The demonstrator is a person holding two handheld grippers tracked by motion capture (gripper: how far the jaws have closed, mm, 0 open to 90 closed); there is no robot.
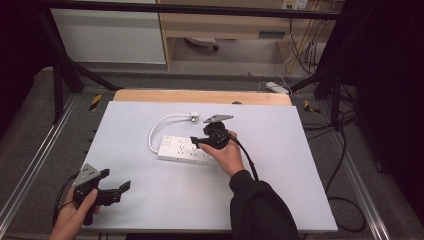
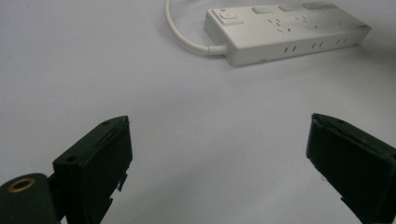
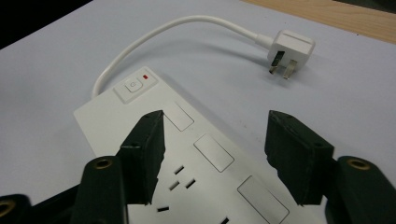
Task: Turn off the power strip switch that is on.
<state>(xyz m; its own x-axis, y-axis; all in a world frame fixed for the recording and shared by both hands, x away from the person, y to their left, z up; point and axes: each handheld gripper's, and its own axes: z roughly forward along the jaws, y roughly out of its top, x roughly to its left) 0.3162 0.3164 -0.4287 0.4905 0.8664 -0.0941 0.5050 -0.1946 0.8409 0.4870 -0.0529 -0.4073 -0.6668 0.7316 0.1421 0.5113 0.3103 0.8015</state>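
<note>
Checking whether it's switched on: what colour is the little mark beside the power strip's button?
Red, next to the button on the white power strip; clearest in the right gripper view.

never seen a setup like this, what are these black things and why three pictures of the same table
A person holds a hand-held gripper in each hand; no robot arm is involved. The high view looks down on the white table. The other two pictures come from cameras riding on each gripper, looking along its black fingers. The left gripper waits near the table's front left corner, fingers wide apart, holding nothing. The right gripper hangs over a white power strip, open, with nothing between its fingers. The strip's cord curves round to its plug, lying unplugged on the table.
</note>
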